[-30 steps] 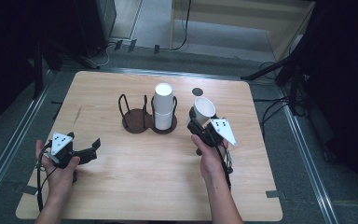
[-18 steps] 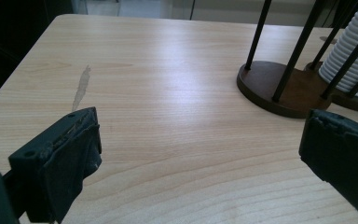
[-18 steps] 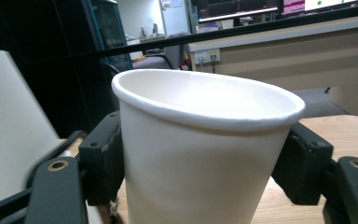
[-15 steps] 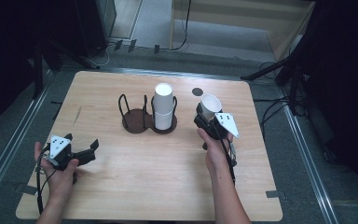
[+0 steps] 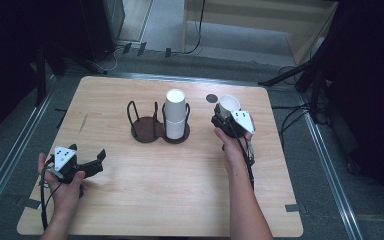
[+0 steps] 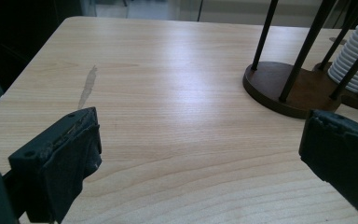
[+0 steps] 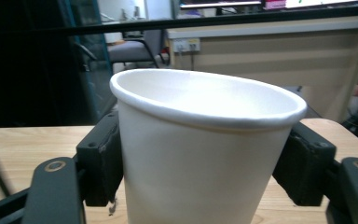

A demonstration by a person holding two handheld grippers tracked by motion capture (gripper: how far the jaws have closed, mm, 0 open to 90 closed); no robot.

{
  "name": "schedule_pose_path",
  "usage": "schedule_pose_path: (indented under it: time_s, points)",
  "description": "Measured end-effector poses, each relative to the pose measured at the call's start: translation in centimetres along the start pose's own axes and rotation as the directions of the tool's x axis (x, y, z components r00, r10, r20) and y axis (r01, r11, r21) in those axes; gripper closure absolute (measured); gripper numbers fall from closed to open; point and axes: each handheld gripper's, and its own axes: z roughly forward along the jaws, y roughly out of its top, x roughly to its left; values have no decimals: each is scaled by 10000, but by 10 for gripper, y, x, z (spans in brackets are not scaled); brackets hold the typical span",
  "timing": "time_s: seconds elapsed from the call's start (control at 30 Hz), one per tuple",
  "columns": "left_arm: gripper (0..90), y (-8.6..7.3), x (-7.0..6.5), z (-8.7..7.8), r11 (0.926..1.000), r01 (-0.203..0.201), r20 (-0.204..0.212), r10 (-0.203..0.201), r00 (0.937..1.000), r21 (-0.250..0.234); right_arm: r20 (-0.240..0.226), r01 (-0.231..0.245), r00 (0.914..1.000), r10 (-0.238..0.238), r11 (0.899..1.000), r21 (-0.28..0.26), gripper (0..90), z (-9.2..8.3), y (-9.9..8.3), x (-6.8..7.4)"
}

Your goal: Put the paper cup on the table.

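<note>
Your right gripper (image 5: pixel 226 116) has its jaws, which have just opened a little, pressed on both sides of the empty white paper cup (image 7: pixel 200 149) standing between them, while your left gripper (image 5: pixel 87 165) holds its jaws wide apart over bare wood, nothing between them.

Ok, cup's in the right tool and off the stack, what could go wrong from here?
1. The right tool grips the white paper cup only by its thin sides, and its jaws have just been opening: the cup could slip or tip.
2. Squeezing harder could crush the soft wall.
3. The cup stack stands tall in the dark wire holder close by; a sideways swing could knock it. The left tool waits open, far off.
</note>
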Motion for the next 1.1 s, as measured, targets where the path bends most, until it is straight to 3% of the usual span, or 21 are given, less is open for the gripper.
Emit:
schedule_pose_path:
  time_s: [0.1,0.47,0.77,1.1]
  points:
    - [0,0,1,0,10000,55,26,-55,10000,-18,212,-111,9997,107,9997,205,261,8,-4,-6]
    - [0,0,3,-1,9997,247,45,-246,9997,-58,310,684,9970,-715,9933,934,272,24,-21,-16]
    - [0,0,4,0,9994,347,89,-346,9994,-72,467,696,9960,-762,9891,1298,268,30,-27,-17]
    - [0,0,4,1,9990,457,115,-457,9989,5,212,722,9968,-769,9830,1686,248,30,-30,-16]
